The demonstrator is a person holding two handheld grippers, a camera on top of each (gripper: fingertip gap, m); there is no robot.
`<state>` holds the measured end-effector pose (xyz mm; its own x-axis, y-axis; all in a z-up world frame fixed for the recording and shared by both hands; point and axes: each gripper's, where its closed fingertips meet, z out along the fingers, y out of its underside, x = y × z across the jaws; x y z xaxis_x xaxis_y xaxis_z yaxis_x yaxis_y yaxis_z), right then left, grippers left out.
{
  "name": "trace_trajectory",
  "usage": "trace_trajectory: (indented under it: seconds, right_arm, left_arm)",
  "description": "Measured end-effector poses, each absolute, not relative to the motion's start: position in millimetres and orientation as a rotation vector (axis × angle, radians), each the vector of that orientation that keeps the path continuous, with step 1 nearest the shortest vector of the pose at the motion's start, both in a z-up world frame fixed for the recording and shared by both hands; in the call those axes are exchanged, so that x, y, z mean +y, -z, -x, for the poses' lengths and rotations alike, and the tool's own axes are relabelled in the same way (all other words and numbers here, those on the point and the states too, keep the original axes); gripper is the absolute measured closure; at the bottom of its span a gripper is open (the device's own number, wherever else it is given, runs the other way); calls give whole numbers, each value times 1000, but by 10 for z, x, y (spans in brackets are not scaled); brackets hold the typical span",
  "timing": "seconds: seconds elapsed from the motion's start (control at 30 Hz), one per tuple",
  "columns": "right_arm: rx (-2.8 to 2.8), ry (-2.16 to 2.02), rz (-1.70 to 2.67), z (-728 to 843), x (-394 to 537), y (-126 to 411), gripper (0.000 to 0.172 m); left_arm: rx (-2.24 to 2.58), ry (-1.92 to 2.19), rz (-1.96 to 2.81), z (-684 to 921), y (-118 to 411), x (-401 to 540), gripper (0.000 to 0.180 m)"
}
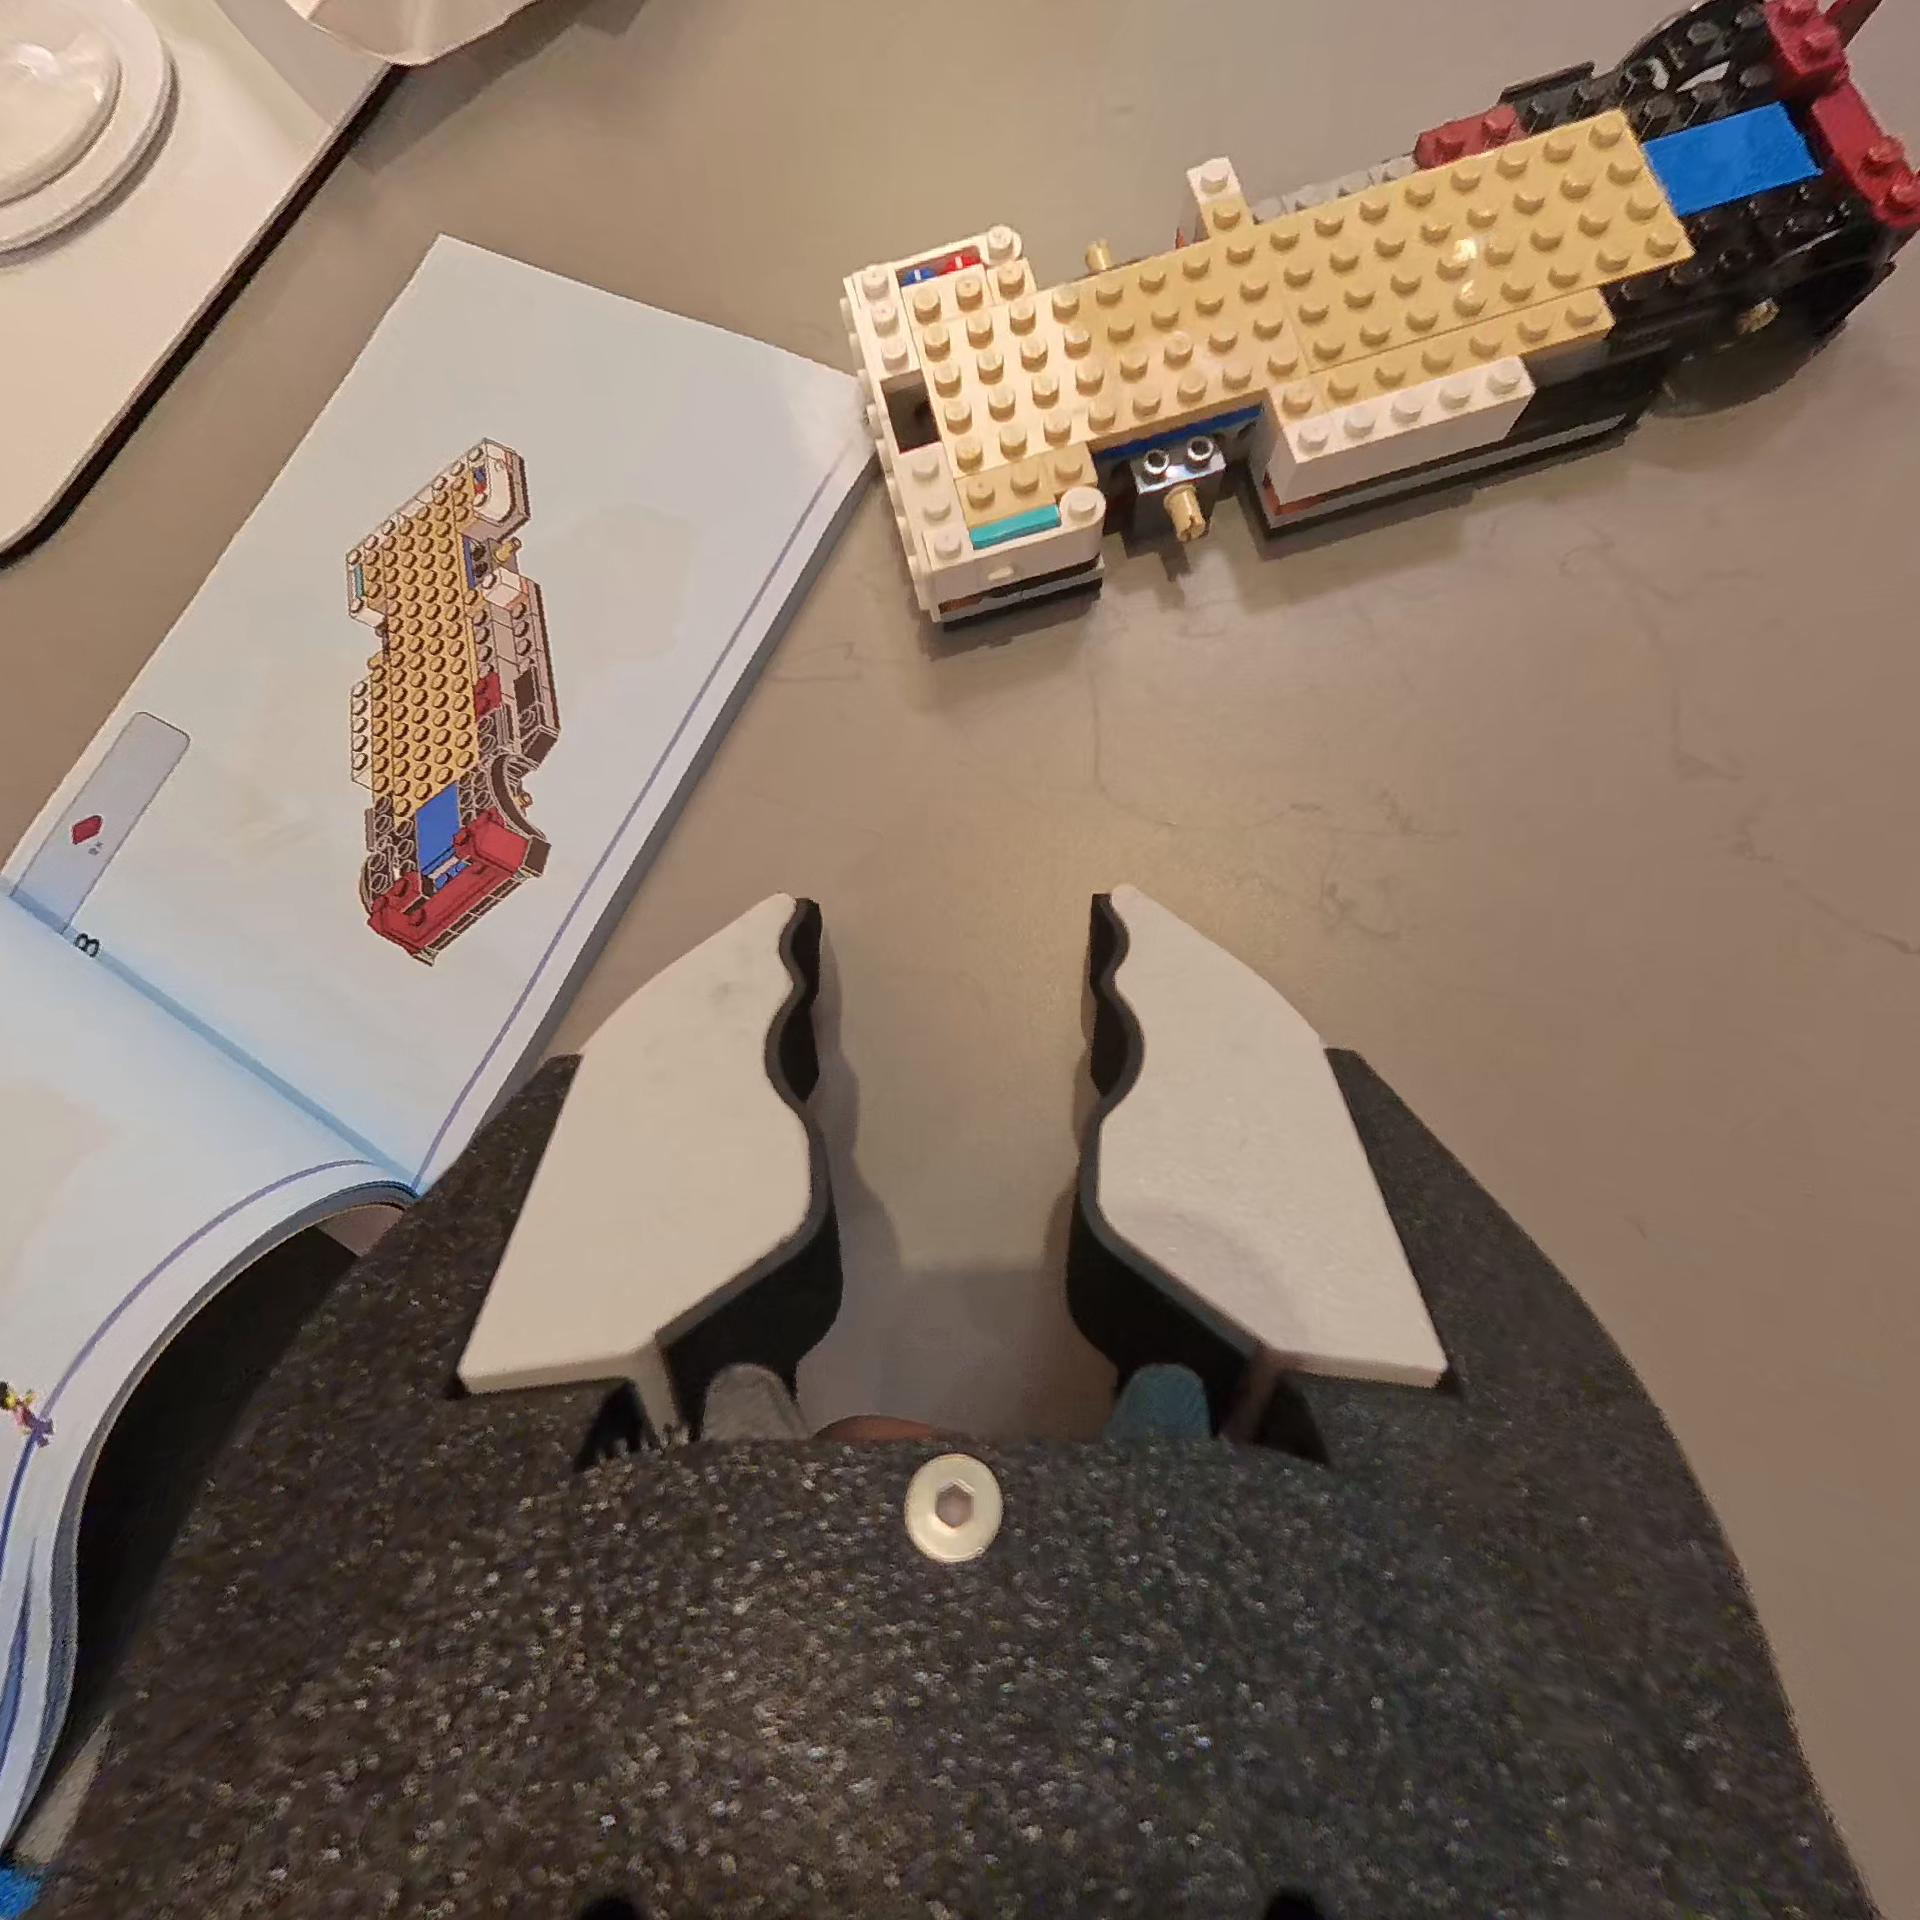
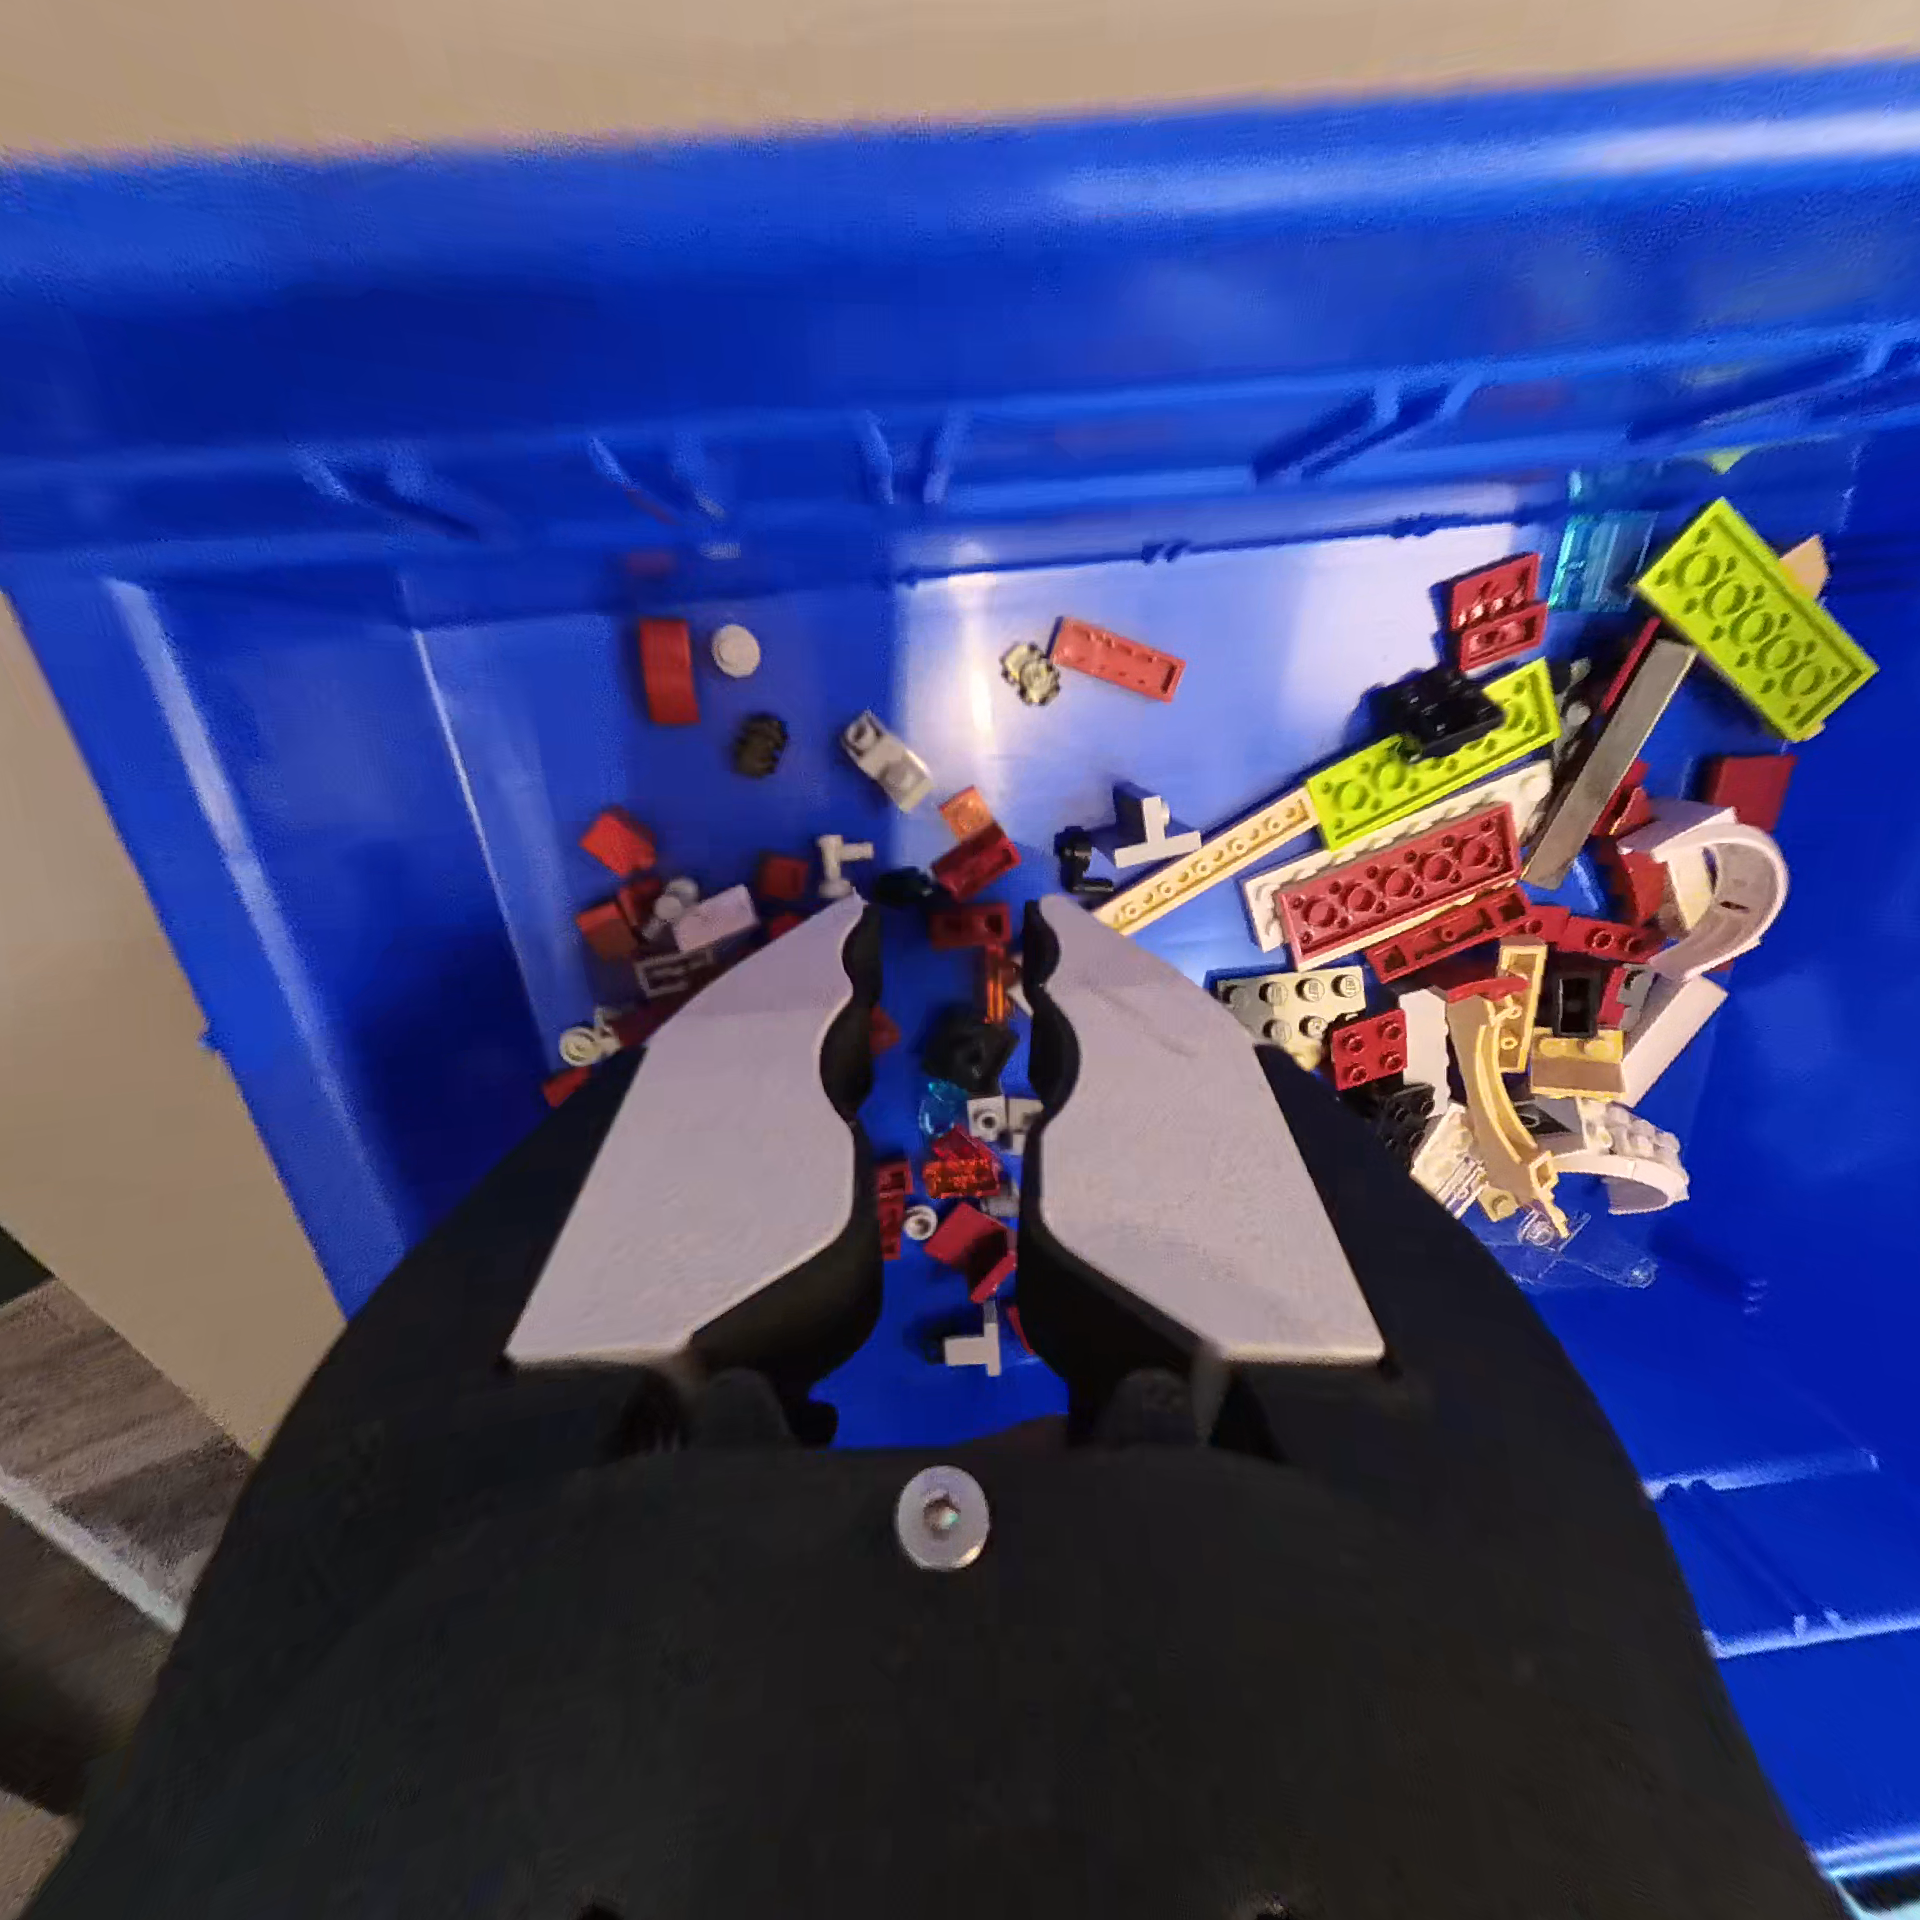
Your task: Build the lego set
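Hovering over the bare counter (image 1: 1351, 831), the left gripper (image 1: 954, 914) has its fingers wide apart and bare, near a brick model (image 1: 1247, 343) and an open booklet (image 1: 436, 644). The right gripper (image 2: 951, 914), fingers narrowly apart and gripping nothing, hangs over loose bricks (image 2: 971, 920) in a blue bin (image 2: 935, 312).
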<state>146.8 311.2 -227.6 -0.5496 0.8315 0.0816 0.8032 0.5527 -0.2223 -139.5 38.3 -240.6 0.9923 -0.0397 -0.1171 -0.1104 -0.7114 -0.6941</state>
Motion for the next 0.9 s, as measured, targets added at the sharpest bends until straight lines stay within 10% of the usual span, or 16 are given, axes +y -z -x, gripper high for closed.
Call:
trace_trajectory:
  seconds: [0.63,0.9]
  right_arm:
    - [-2752,-114,1336,-1606,3219,2416,156]
    - [-2589,-200,1231,-1433,2644,1504,156]
  left_arm:
    - [117,-138,2353,1390,2396,384,131]
    - [137,-155,2344,1366,2385,375,132]
